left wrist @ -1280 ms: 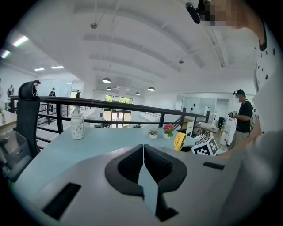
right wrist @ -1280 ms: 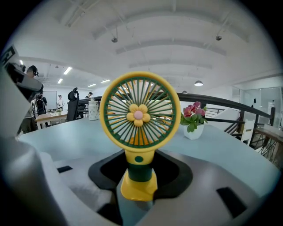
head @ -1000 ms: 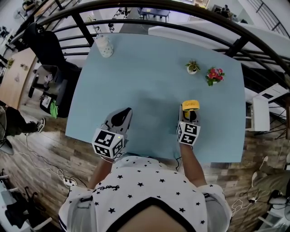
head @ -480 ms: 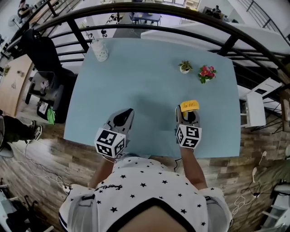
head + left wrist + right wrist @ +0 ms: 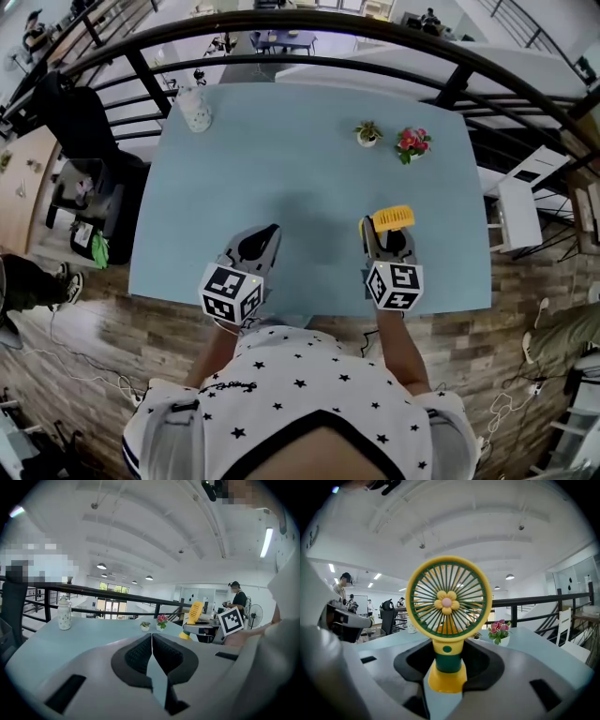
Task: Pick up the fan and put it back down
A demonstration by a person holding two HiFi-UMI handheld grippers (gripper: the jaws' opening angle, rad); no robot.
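The fan [image 5: 448, 603] is small, with a yellow ring, green grille, flower-shaped hub and a yellow and green stem. My right gripper [image 5: 447, 660] is shut on that stem and holds the fan upright, off the pale blue table [image 5: 281, 159]. From the head view the fan [image 5: 393, 217] shows as a yellow edge just past the right gripper [image 5: 387, 236], near the table's front right. My left gripper [image 5: 265, 232] hovers over the front left, and its pads [image 5: 140, 651] meet with nothing between them. The left gripper view catches the fan [image 5: 195, 612] at its right.
A white spotted bottle [image 5: 195, 110] stands at the table's far left corner. A small potted plant [image 5: 367, 134] and a pot of pink flowers [image 5: 411, 142] sit at the far right. A black railing [image 5: 309, 23] curves behind the table. People stand at desks in the background.
My right gripper has risen with the fan held in it, lifting it off the table. My left gripper has drifted slightly and stays shut.
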